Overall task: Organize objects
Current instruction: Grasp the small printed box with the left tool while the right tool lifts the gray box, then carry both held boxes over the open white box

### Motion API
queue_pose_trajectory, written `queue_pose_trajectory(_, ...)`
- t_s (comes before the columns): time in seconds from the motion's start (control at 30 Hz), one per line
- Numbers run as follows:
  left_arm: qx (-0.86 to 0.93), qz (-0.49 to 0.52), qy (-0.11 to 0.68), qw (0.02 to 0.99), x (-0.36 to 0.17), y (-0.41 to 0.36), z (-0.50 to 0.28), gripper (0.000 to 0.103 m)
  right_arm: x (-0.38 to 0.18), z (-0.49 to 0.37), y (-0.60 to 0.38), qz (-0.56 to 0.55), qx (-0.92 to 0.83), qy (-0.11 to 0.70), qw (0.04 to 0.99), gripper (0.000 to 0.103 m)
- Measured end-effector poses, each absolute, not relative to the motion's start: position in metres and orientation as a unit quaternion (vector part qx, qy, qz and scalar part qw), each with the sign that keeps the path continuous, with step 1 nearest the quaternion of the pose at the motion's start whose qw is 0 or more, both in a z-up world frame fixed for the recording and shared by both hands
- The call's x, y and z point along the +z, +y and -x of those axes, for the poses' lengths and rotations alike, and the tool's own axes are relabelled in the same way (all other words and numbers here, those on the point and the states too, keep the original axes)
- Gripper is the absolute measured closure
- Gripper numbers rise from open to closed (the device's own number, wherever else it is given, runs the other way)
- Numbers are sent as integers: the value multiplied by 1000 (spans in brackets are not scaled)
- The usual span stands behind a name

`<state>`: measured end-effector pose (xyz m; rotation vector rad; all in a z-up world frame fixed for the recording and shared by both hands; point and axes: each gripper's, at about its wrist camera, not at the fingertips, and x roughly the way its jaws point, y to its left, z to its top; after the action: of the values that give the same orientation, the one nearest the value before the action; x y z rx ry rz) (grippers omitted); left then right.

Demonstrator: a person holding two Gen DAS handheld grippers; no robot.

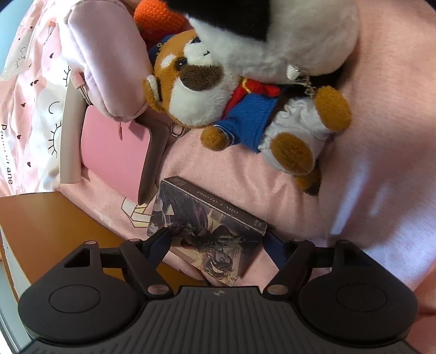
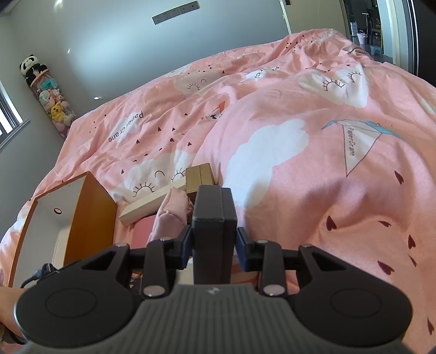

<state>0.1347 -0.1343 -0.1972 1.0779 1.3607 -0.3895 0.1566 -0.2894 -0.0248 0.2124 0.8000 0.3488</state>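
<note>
On the bed, the left gripper point(image 1: 215, 239) has its jaws spread around a photo card box point(image 1: 207, 231), a dark printed pack lying flat on the pink duvet point(image 1: 381, 136). One blue fingertip point(image 1: 159, 239) touches the box's near corner while the other sits just beside its far end, so the pack is bracketed but not pinched. Beyond it lies a brown and white plush dog point(image 1: 218, 92) in a blue jacket and red collar, on its side, with a larger black and white plush point(image 1: 272, 35) resting over it. A padded pink bag point(image 1: 109, 60) sits to the left, over a flat pink case point(image 1: 111, 152), and an orange knitted thing point(image 1: 155, 16) peeks out behind.

The right gripper point(image 2: 214, 245) pinches a dark grey box point(image 2: 214, 217), held upright between the jaws above the duvet (the one printed with clouds and paper cranes). Just ahead lie a pale wooden block point(image 2: 152, 201) and a tan box point(image 2: 199, 177), touching each other. An open orange drawer point(image 2: 92, 207) with a white inside rests at the left. Against the far wall stands a tube of soft toys point(image 2: 51, 100), topped by a panda.
</note>
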Motion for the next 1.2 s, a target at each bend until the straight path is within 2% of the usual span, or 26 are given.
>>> queue_pose_trajectory(0.1, -166, -464, 594, 636, -198, -129, -135, 19, -26, -157, -287, -98, 169, 390, 900, 67)
queue_pose_trajectory(0.17, -170, -455, 589, 646, -193, -125, -132, 27, -29, -157, -286, -97, 169, 396, 897, 67)
queue_pose_trajectory(0.33, -173, -415, 575, 684, -173, -112, -128, 56, -30, -155, -284, -93, 169, 399, 897, 68)
queue_pose_trajectory(0.43, -173, -392, 561, 708, -159, -104, -126, 63, -28, -154, -283, -92, 167, 398, 898, 68)
queue_pose_trajectory(0.73, -173, -306, 545, 761, -119, -87, -149, 73, -10, -155, -288, -87, 179, 396, 896, 68)
queue_pose_trajectory(0.9, -177, -271, 549, 771, -108, -79, -170, 73, -26, -174, -287, -93, 165, 421, 887, 67)
queue_pose_trajectory(1.1, -129, -287, 541, 780, -102, -65, -185, 73, -40, -185, -290, -99, 153, 432, 883, 67)
queue_pose_trajectory(1.2, -136, -254, 558, 778, -100, -60, -189, 73, -44, -187, -294, -110, 152, 436, 880, 66)
